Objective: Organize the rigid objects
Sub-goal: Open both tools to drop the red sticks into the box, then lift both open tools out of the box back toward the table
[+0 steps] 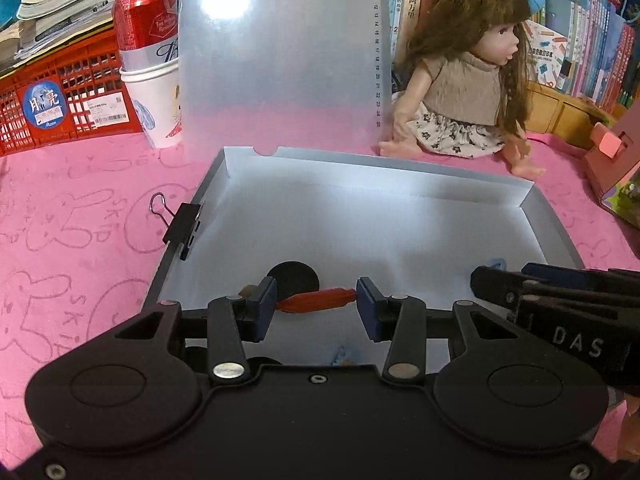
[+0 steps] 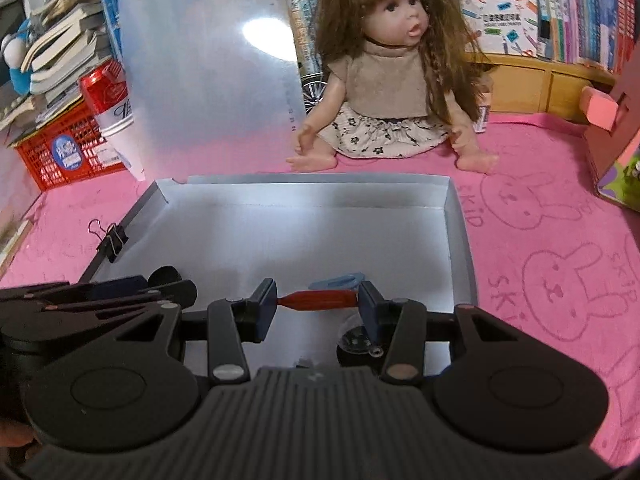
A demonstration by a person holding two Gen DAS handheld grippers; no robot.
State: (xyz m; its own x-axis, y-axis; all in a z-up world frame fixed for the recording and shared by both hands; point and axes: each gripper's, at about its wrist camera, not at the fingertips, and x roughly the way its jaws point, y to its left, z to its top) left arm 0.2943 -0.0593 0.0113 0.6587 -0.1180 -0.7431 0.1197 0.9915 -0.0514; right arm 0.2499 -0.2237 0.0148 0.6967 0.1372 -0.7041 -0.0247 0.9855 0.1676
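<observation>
An open grey box [image 1: 400,176] [image 2: 460,216] lies on the pink cloth with its translucent lid [image 1: 280,52] [image 2: 208,72] standing up behind. A red rod-like object [image 1: 316,301] [image 2: 318,300] spans between the pads of both grippers. My left gripper [image 1: 316,304] holds it over the box floor near a black disc [image 1: 294,276]. My right gripper [image 2: 318,302] grips the same red object, above a blue clip [image 2: 338,281] and a clear suction cup [image 2: 354,338]. Each gripper shows at the other view's edge, the right one [image 1: 560,300] and the left one [image 2: 100,296].
A black binder clip [image 1: 182,226] [image 2: 112,240] grips the box's left wall. A doll [image 1: 460,80] [image 2: 384,72] sits behind the box. A red can in a paper cup [image 1: 150,60] and a red crate [image 1: 60,92] stand at back left. A pink cardboard house [image 1: 612,172] stands right.
</observation>
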